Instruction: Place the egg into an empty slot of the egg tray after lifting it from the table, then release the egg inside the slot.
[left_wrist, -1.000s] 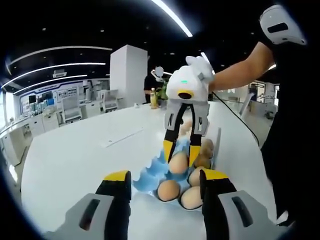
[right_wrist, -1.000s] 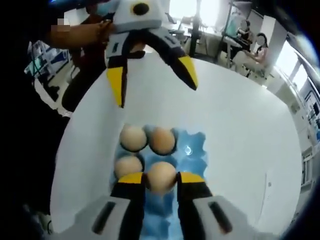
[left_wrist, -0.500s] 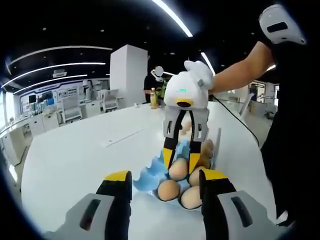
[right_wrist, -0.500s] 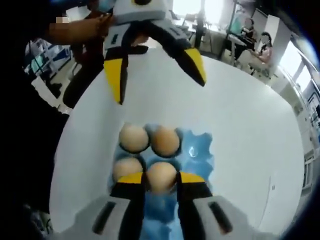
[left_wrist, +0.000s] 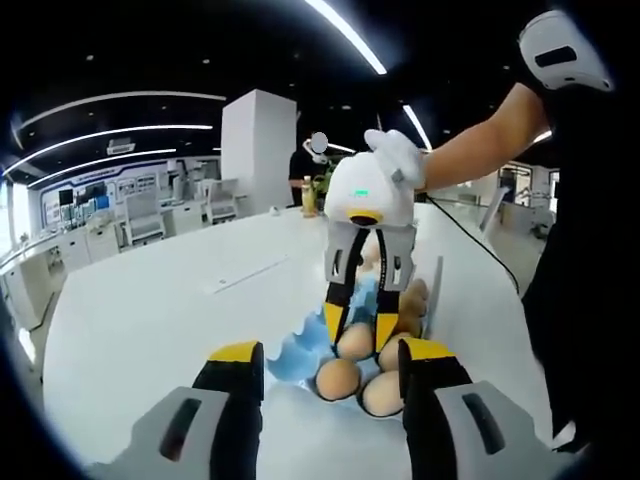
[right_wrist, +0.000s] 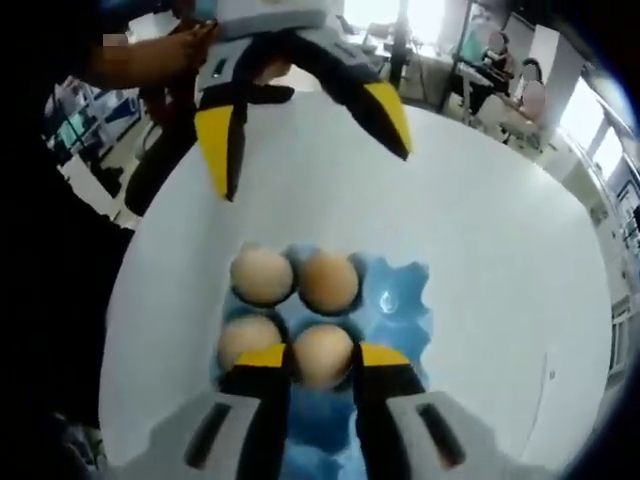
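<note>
Right gripper view: right claw (right_wrist: 321, 366) stays clamped on egg (right_wrist: 322, 354).

I am working in a big open showroom-like office. Ahead of my left tongs, past the round white table (left_wrist: 150, 310), long strip lights (left_wrist: 345, 35) are running across a dark ceiling, with a white pillar (left_wrist: 257, 150), desks and chairs (left_wrist: 140, 215) lining the far wall.

Bright ceiling strip lights (left_wrist: 345, 35), glossy white desk (left_wrist: 150, 310) with soft glare, strong fisheye bending, window glare, slight blur.
</note>
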